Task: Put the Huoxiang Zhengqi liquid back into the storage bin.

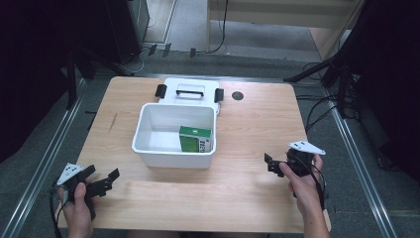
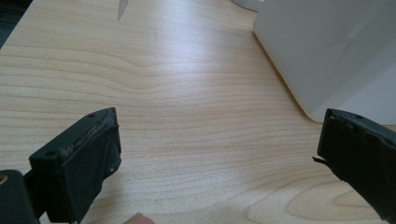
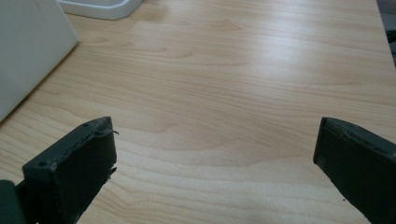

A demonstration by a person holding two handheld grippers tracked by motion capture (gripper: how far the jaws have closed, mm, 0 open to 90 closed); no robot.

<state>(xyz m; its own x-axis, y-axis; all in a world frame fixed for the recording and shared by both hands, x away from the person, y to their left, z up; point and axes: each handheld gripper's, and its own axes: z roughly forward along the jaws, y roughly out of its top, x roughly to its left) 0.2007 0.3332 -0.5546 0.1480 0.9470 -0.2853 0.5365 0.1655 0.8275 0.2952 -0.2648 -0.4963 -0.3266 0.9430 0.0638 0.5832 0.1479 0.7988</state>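
An open white plastic box (image 1: 148, 147) stands mid-table, and a green carton (image 1: 195, 139) lies inside it at the right. Its lid (image 1: 189, 89), with a black handle and black latches, rests flat behind it. My left gripper (image 1: 102, 174) is held by a hand at the near left corner, open and empty, pointing toward the box. The box's white wall (image 2: 327, 46) rises ahead and to the right of my left gripper (image 2: 219, 126). A hand holds my right gripper (image 1: 270, 163) to the right of the box. My right gripper (image 3: 215, 129) is open over bare wood, with the box (image 3: 28, 51) at left.
The wooden table (image 1: 247, 198) has a round black grommet (image 1: 237, 95) near its far edge. Dark stands, tripod legs and cables line the floor on both sides. Metal rails run along the table's left and right.
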